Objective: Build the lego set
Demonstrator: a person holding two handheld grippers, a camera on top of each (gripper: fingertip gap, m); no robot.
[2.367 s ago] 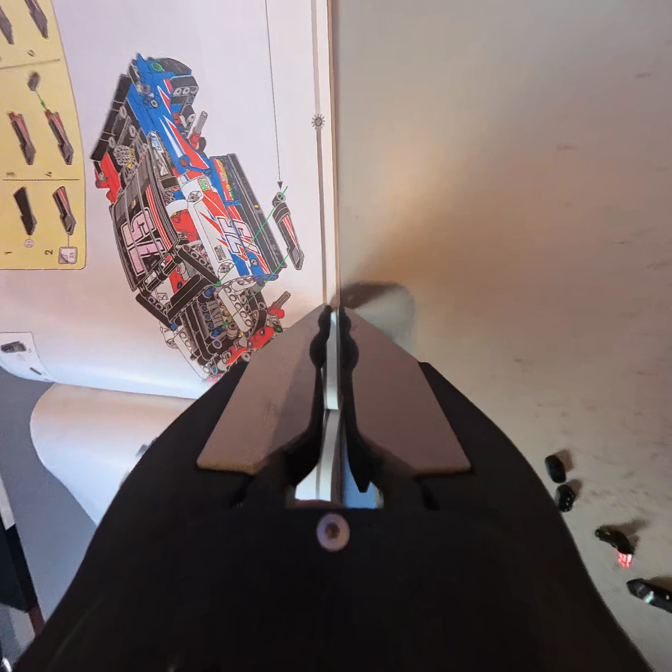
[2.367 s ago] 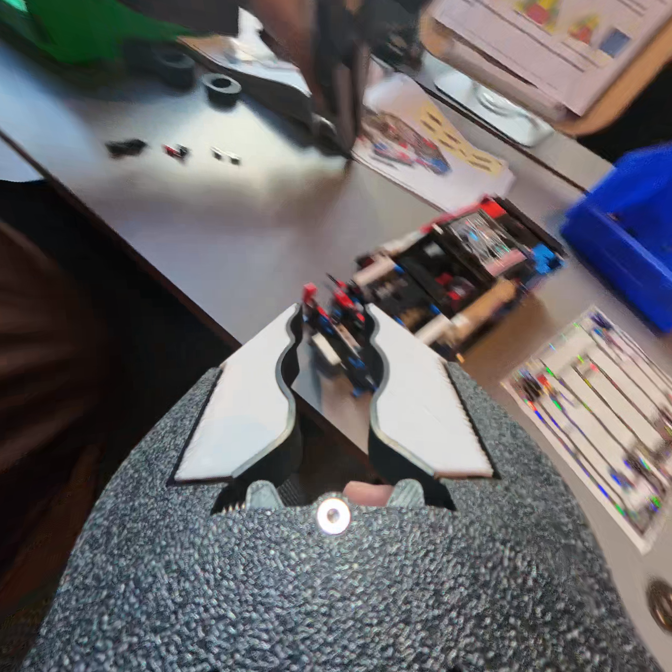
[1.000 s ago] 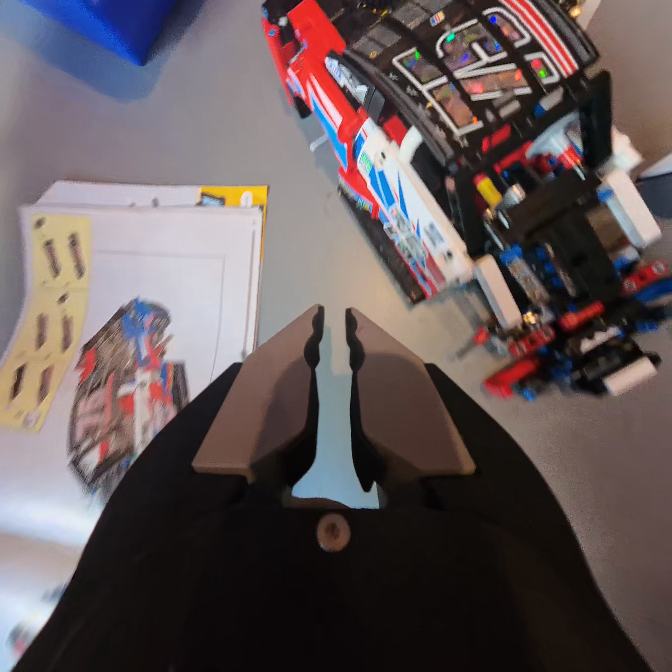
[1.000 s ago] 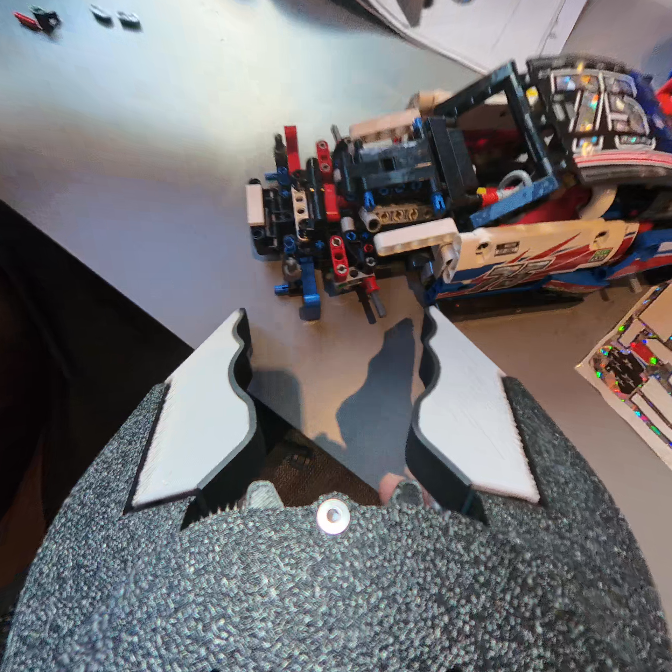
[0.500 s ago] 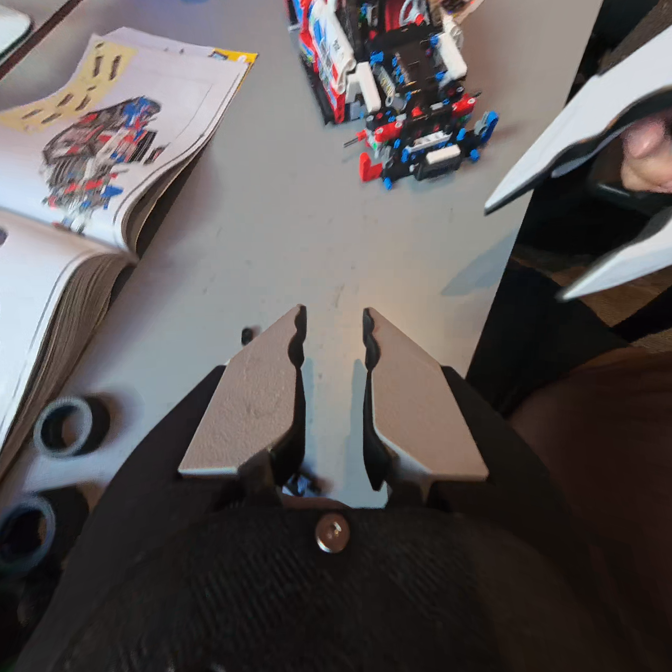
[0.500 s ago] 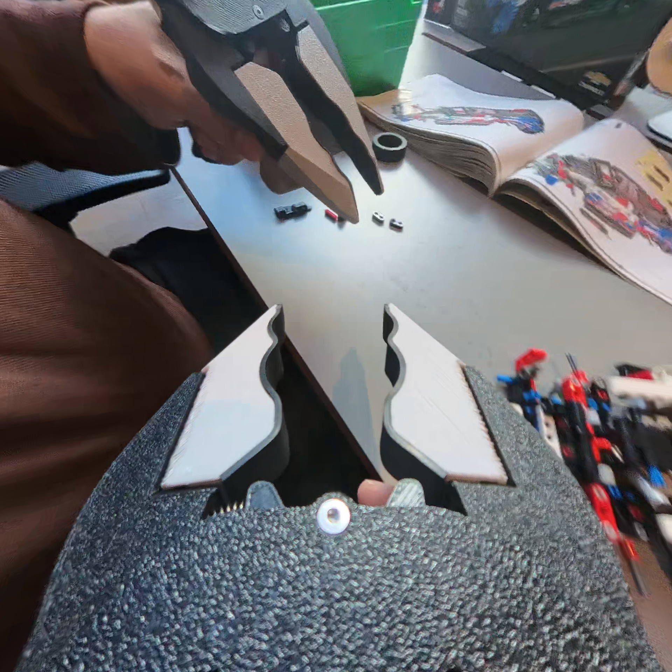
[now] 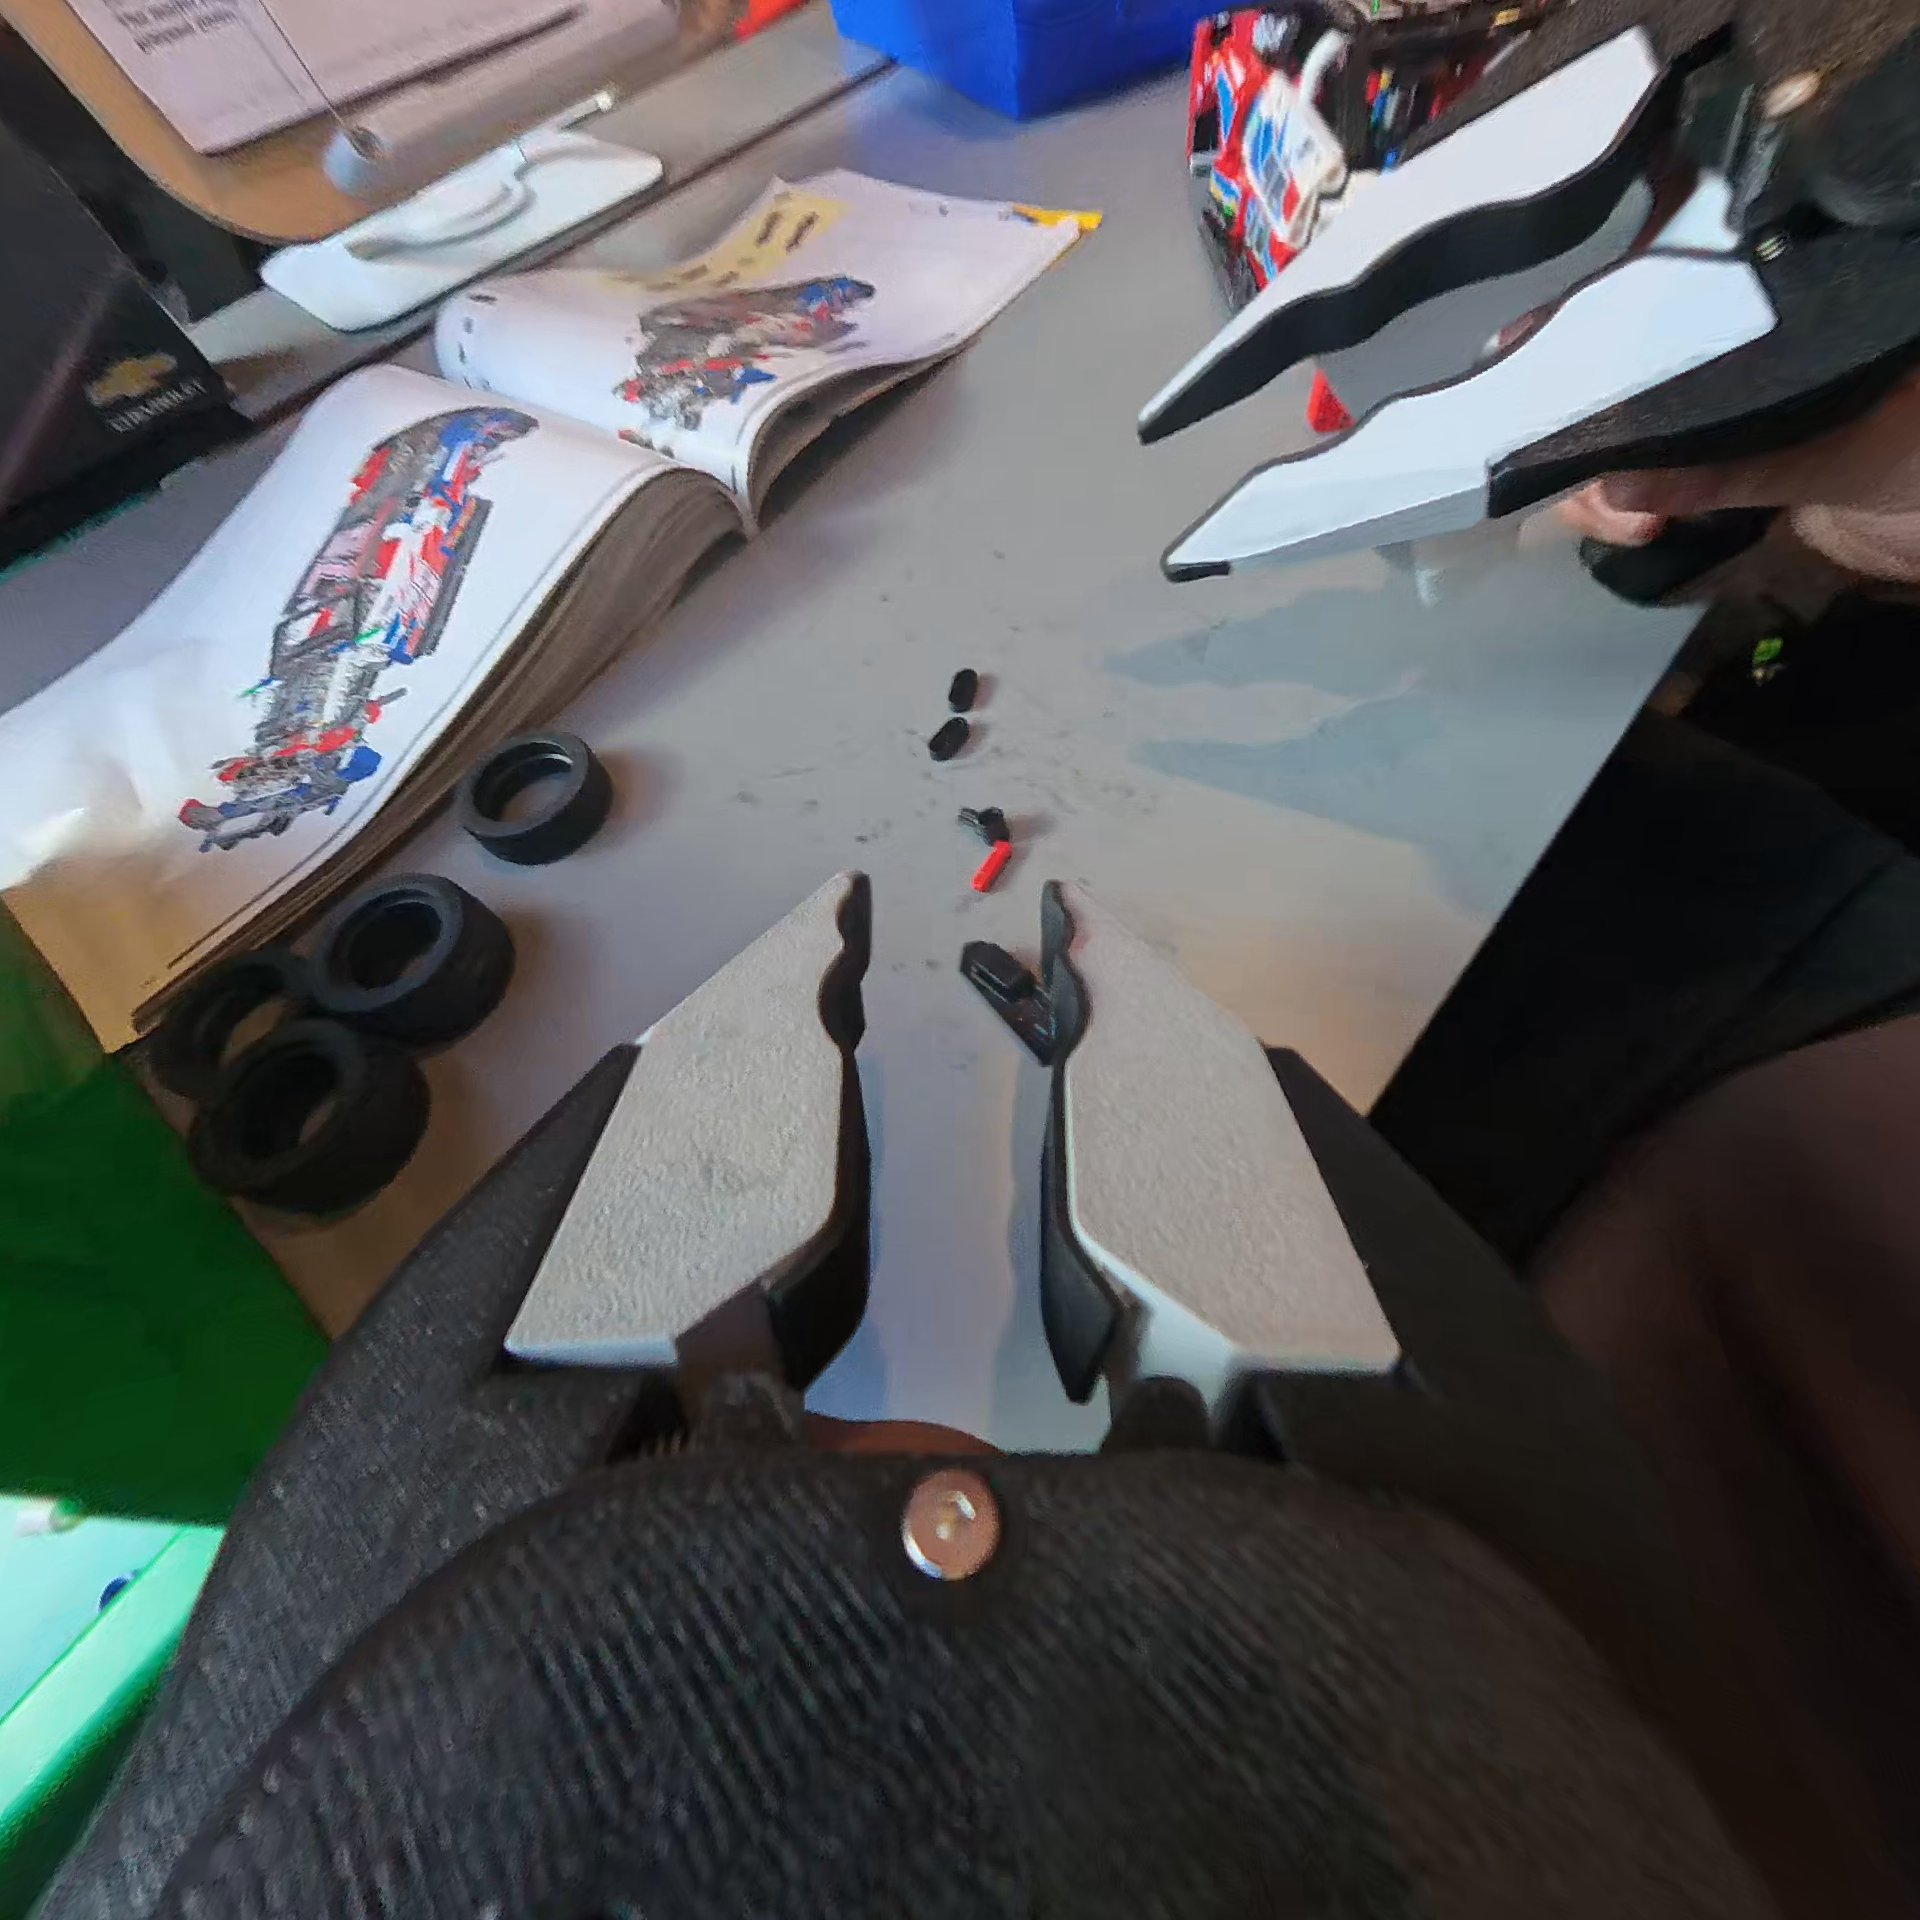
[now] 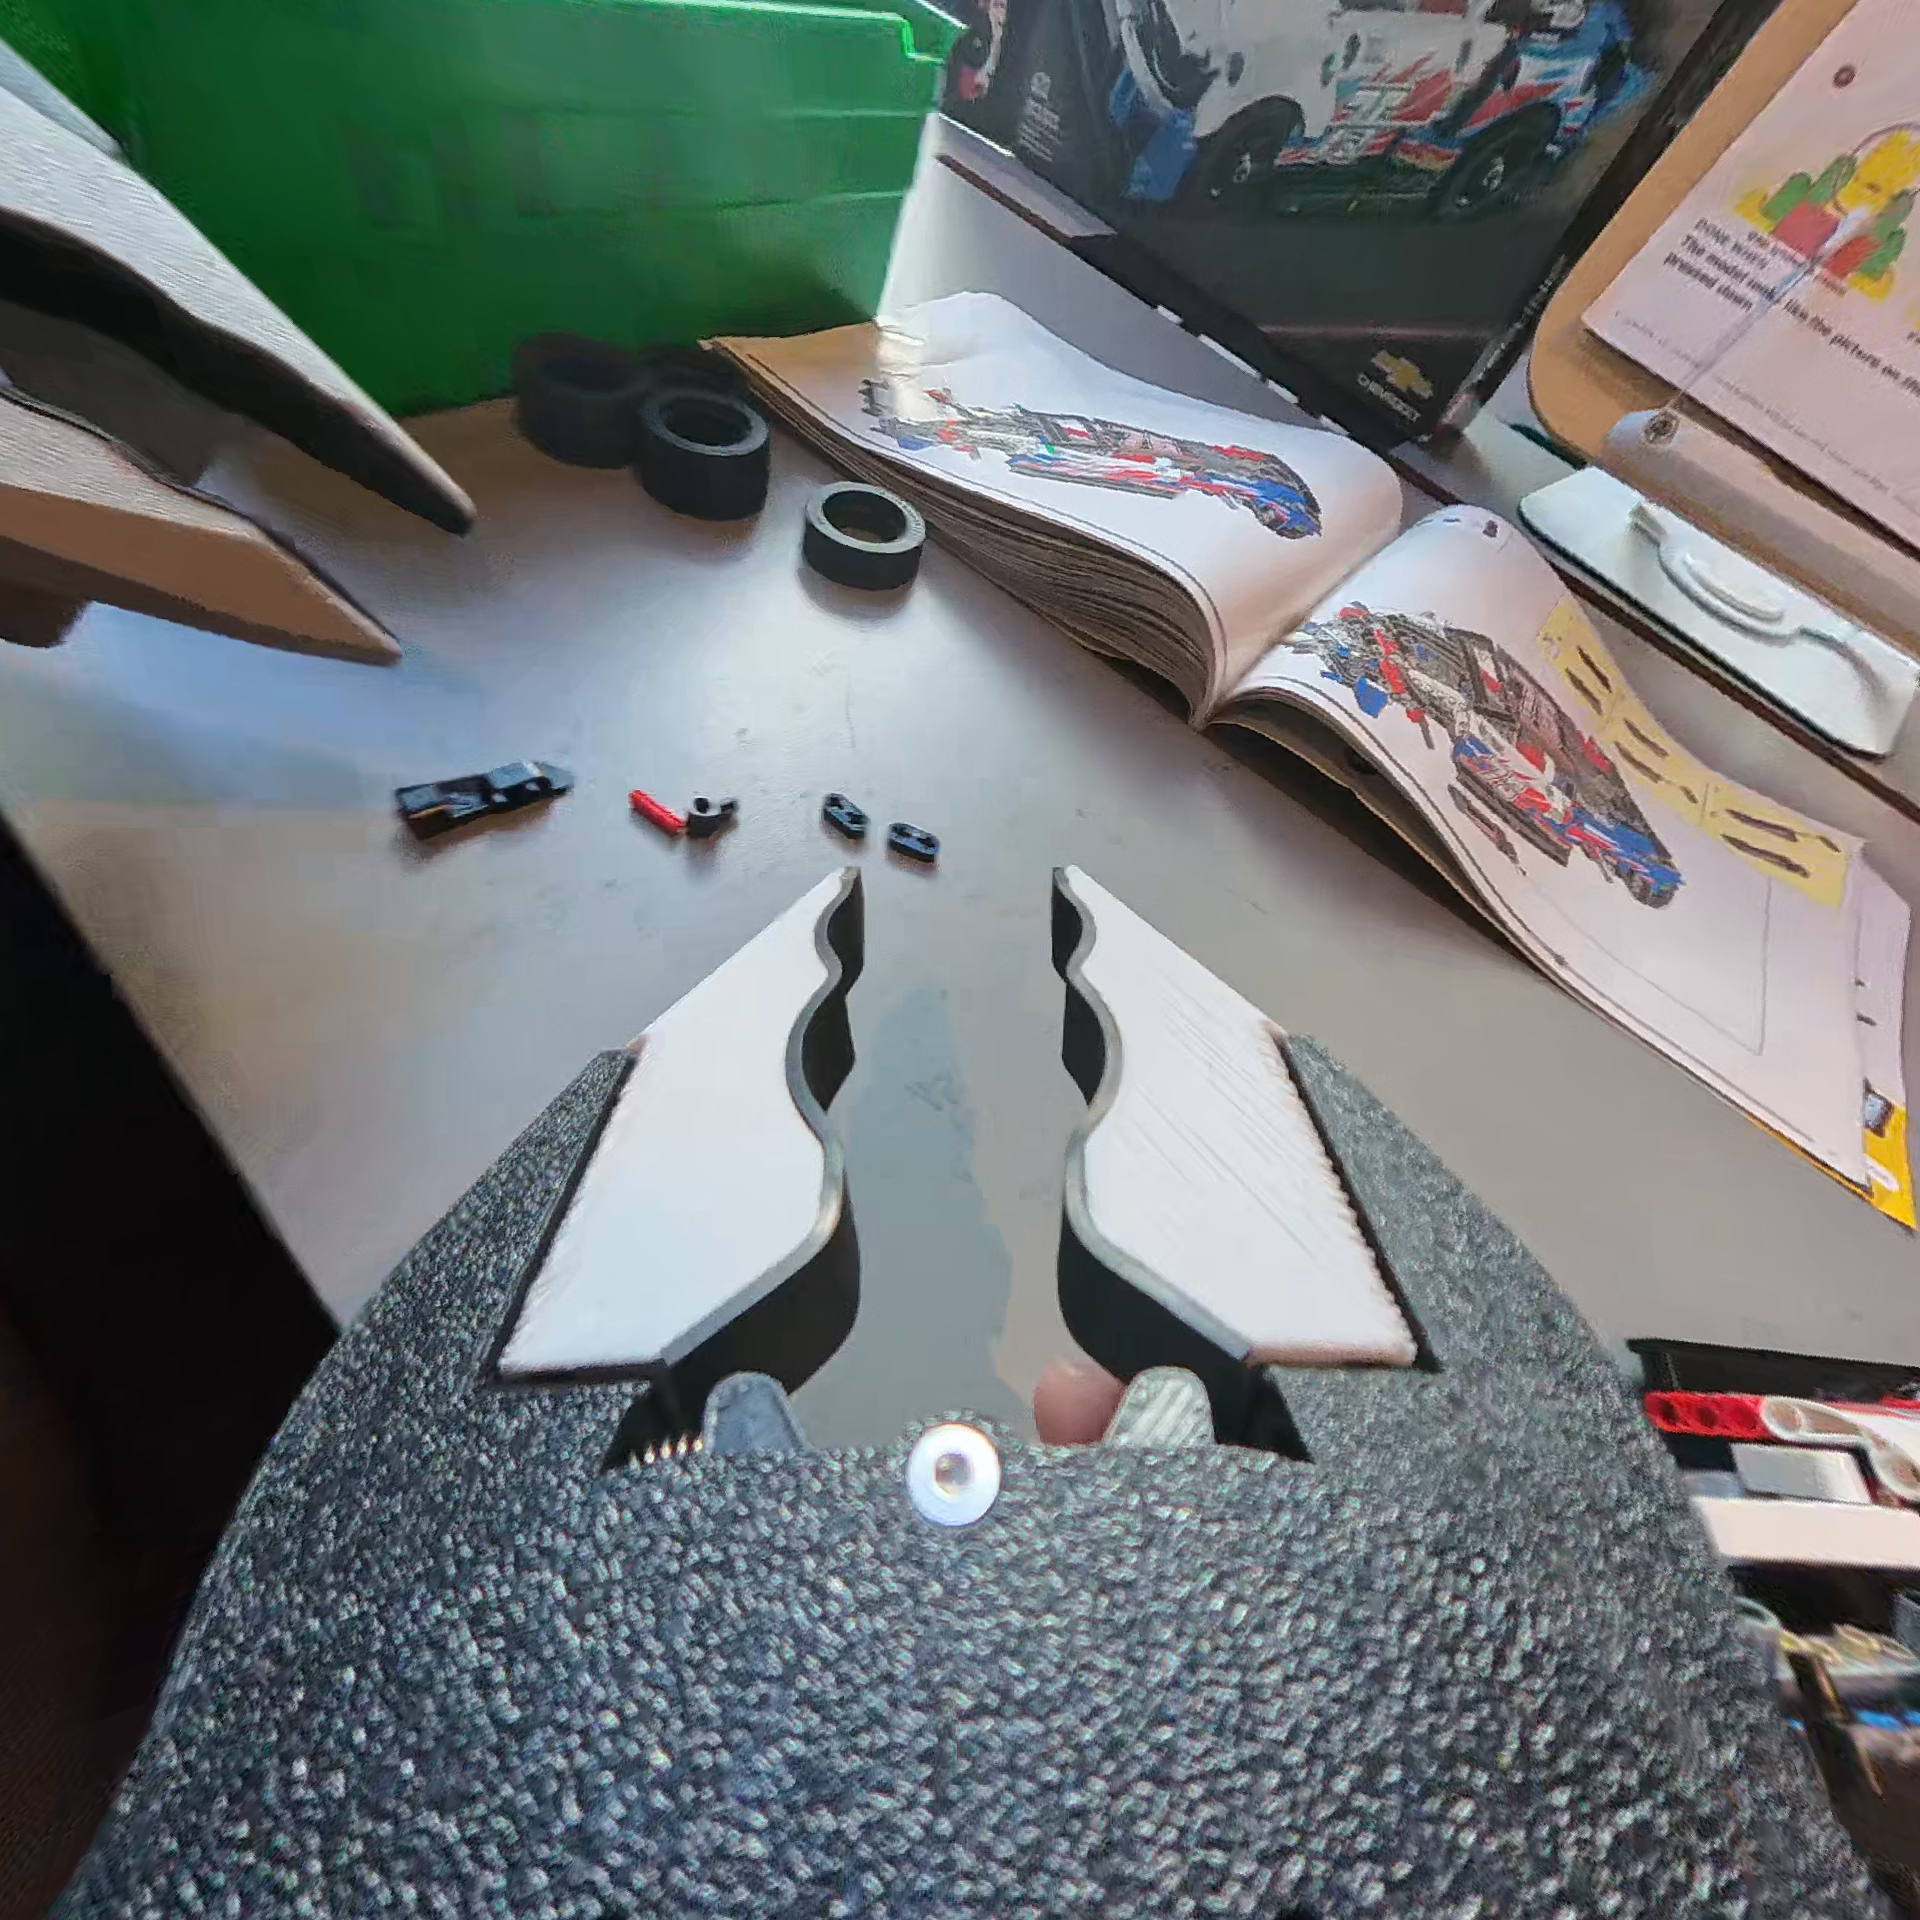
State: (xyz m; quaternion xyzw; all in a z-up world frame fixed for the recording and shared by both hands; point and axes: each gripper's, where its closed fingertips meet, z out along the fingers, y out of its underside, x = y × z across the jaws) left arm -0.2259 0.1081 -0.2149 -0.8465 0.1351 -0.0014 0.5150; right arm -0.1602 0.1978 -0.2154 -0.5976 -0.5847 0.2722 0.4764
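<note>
The car model [image 7: 1278,177] is sitting largely assembled at the far right of the desk [image 7: 1195,790], though four tyres [image 8: 696,436] and a row of small loose pieces [image 8: 686,810] are waiting unfitted. The open instruction book [image 8: 1299,623] is lying alongside. The left claw [image 7: 956,904] and right claw [image 8: 956,894] are both hovering half-open, empty.

A row of small loose pieces lay on the desk: a long black piece [image 8: 483,798], a red pin [image 8: 657,811] touching a black connector [image 8: 711,816], and two black bushes [image 8: 878,823]; four black tyres [image 8: 665,426] sat farther off.
</note>
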